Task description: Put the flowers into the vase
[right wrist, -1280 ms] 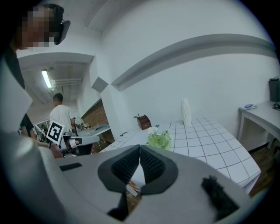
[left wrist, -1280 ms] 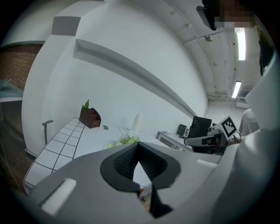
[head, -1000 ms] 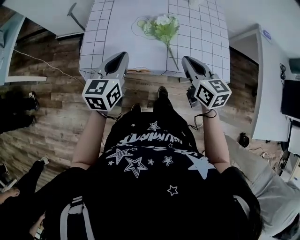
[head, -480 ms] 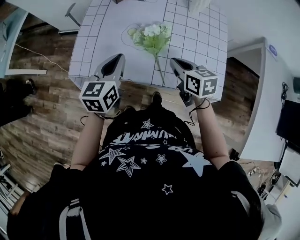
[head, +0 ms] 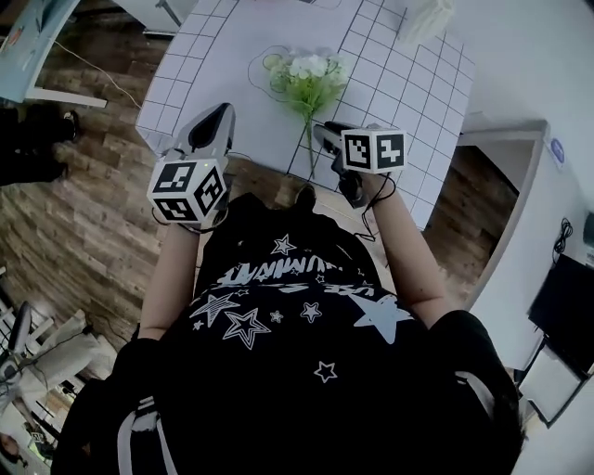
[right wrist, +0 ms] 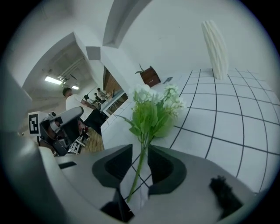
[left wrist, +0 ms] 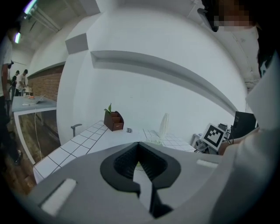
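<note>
Grey left gripper (head: 219,113): its jaws are shut tight with nothing in them (the left gripper view shows this best). It hangs over the near edge of the table.
White table (head: 223,56): it has black squares drawn on it.
Flowers (head: 306,74): they lie flat on the table between the two grippers. The white tops and green leaves point away from the person.
Right gripper (head: 323,132): its jaws have just been opening and now stand wide. The green stem (right wrist: 137,170) runs between them, but they do not squeeze it.
Vase (head: 422,17): white and ribbed, it stands upright at the far right of the table, well apart from the flowers.
</note>
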